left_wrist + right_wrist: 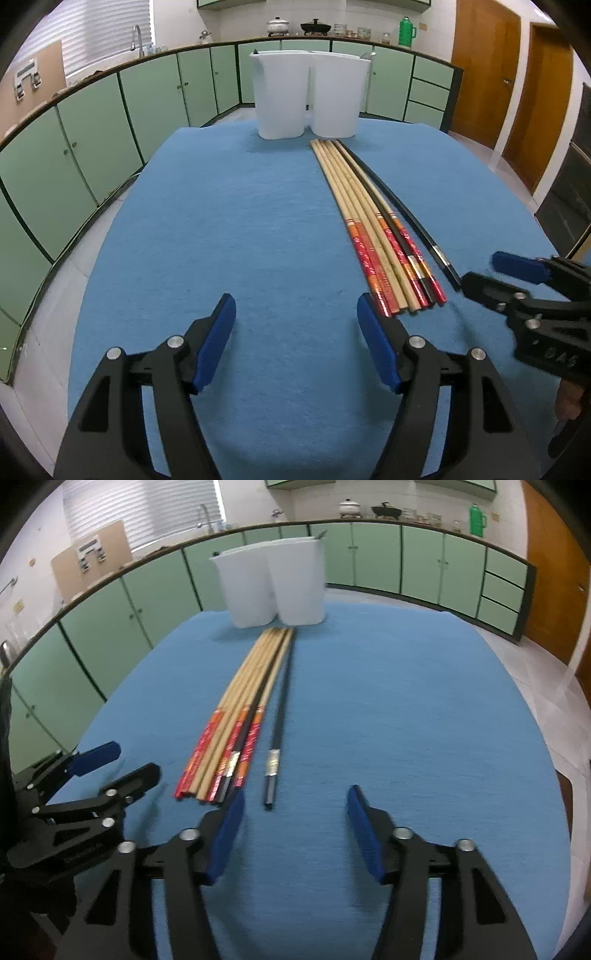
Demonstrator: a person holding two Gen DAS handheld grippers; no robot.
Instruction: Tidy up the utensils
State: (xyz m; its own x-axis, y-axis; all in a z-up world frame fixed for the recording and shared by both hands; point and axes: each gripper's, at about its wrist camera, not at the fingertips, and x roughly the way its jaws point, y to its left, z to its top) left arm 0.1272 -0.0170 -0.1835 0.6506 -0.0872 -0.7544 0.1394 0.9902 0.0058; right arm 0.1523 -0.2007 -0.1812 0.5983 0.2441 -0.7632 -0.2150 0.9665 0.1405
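A bundle of wooden chopsticks point(369, 221) point(243, 709) with red and orange ends lies lengthwise on the blue cloth point(221, 221); a black one is mixed in. One black chopstick point(406, 221) point(280, 709) lies apart on the bundle's right. Two white tall containers point(282, 96) point(334, 96) point(247, 587) point(299, 583) stand side by side at the far end. My left gripper point(296, 306) point(135, 758) is open over bare cloth, left of the bundle's near ends. My right gripper point(295, 794) point(480, 269) is open; the lone black chopstick's near tip lies just ahead of its gap, touching neither pad.
The cloth-covered table drops off on all sides. Green cabinets point(92, 140) curve round the left and back, with a tap point(136, 37), pots point(314, 26) and a green flask point(406, 31) on the counter. Wooden doors point(484, 70) are at the right.
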